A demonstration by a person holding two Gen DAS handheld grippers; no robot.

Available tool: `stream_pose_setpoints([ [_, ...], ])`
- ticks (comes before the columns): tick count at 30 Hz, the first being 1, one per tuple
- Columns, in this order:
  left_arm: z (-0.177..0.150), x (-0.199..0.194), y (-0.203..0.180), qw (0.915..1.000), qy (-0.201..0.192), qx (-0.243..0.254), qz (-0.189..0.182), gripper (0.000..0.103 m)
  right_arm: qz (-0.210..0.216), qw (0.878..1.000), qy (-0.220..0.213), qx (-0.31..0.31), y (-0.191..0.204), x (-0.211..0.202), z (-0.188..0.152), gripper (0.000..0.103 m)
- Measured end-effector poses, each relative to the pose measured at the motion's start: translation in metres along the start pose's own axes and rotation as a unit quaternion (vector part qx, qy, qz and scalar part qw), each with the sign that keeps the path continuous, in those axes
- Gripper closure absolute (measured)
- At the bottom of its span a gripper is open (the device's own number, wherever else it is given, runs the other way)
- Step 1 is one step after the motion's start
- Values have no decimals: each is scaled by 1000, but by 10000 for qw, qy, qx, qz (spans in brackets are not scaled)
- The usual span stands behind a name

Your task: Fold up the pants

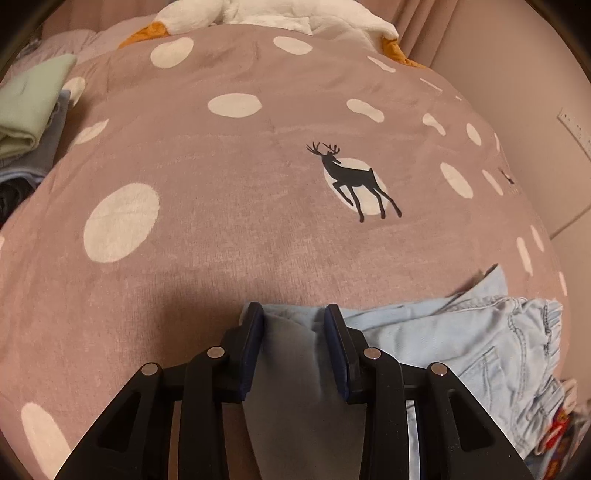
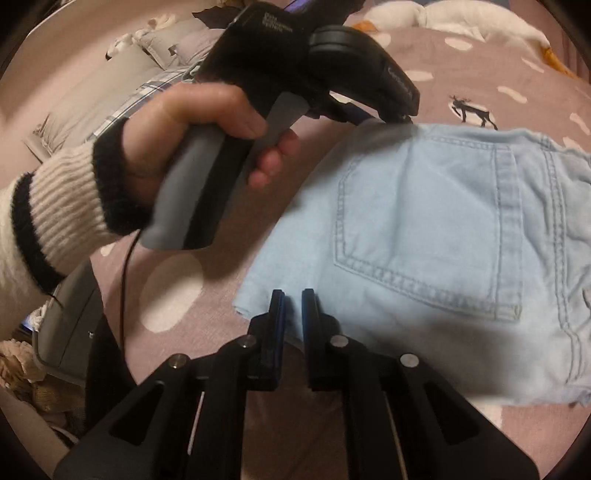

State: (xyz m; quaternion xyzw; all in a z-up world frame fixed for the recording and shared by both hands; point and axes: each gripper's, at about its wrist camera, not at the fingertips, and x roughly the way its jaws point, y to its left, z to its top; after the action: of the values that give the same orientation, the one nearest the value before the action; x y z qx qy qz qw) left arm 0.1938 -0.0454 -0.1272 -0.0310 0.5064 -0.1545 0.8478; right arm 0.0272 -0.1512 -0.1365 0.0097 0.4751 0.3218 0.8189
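Light blue denim pants lie folded on a pink bedspread, back pocket up. My left gripper sits at the far left corner of the pants, its fingers apart with a fold of the denim between them. In the right wrist view the left gripper's body and the hand holding it are over that same corner. My right gripper is at the near left corner, its fingers a narrow gap apart with the denim edge between them; whether it grips is unclear.
The pink bedspread has white dots and a deer print. Folded clothes are stacked at the left. A white plush toy lies at the head of the bed. A wall is at the right.
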Motion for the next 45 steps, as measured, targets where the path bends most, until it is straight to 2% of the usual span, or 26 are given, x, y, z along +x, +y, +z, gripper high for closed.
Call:
stream_pose_setpoints([
  [2, 2, -4, -1, 9999, -24, -96, 27, 68, 227, 9994, 37, 241, -7, -10, 2, 91],
  [5, 2, -24, -1, 9994, -256, -237, -18, 68, 373, 9984, -248, 355, -15, -38, 2, 83],
  [8, -13, -54, -5, 9982, -569, -140, -78, 68, 28, 9935, -891, 712, -43, -80, 8, 74],
  [10, -27, -69, -11, 9975, -650, -71, -268, 67, -189, 9885, -1133, 980, -61, -92, 8, 73],
  [11, -35, -75, -14, 9971, -655, -39, -383, 67, -458, 9834, -1198, 1280, -80, -97, 11, 73],
  [13, -53, -84, -20, 9961, -620, 45, -622, 67, -694, 9745, -1321, 1677, -104, -99, 9, 75],
  [15, -71, -85, -26, 9956, -516, 161, -770, 64, -764, 9616, -1340, 2270, -130, -94, 0, 97],
  [16, -78, -81, -27, 9959, -402, 202, -787, 63, -717, 9567, -1304, 2501, -140, -90, -6, 101],
  [19, -98, -53, -25, 9974, 108, 189, -683, 59, -330, 9410, -1450, 3041, -157, -80, -25, 103],
  [21, -100, -50, -22, 9974, 18, 117, -714, 59, -128, 9359, -1442, 3211, -159, -80, -24, 103],
  [23, -95, -53, -24, 9980, 109, 21, -620, 59, -122, 9372, -1348, 3215, -153, -85, -19, 101],
  [25, -94, -58, -27, 9984, 104, 14, -547, 59, -193, 9420, -1333, 3075, -141, -93, -16, 90],
  [27, -99, -63, -32, 9989, 86, 76, -456, 55, -377, 9530, -1417, 2651, -120, -106, -13, 59],
  [28, -103, -65, -35, 9991, 97, 72, -397, 53, -425, 9560, -1455, 2513, -115, -109, -14, 54],
  [32, -121, -68, -41, 9998, 160, 2, -130, 51, -811, 9702, -1274, 1896, -95, -108, -14, 53],
  [34, -128, -71, -43, 9999, 129, 95, -15, 51, -1159, 9758, -976, 1579, -90, -95, -12, 58],
  [35, -131, -69, -44, 9998, 118, 148, 53, 49, -1331, 9765, -847, 1470, -90, -88, -12, 62],
  [38, -136, -65, -42, 9995, 139, 46, 279, 32, -1553, 9754, -799, 1344, -89, -82, -20, 62],
  [41, -139, -66, -32, 9996, 146, -235, 91, 32, -1726, 9736, -777, 1275, -88, -83, -24, 62],
  [45, -141, -69, -34, 9997, 128, -126, 158, 31, -1720, 9738, -770, 1272, -89, -87, -28, 61],
])
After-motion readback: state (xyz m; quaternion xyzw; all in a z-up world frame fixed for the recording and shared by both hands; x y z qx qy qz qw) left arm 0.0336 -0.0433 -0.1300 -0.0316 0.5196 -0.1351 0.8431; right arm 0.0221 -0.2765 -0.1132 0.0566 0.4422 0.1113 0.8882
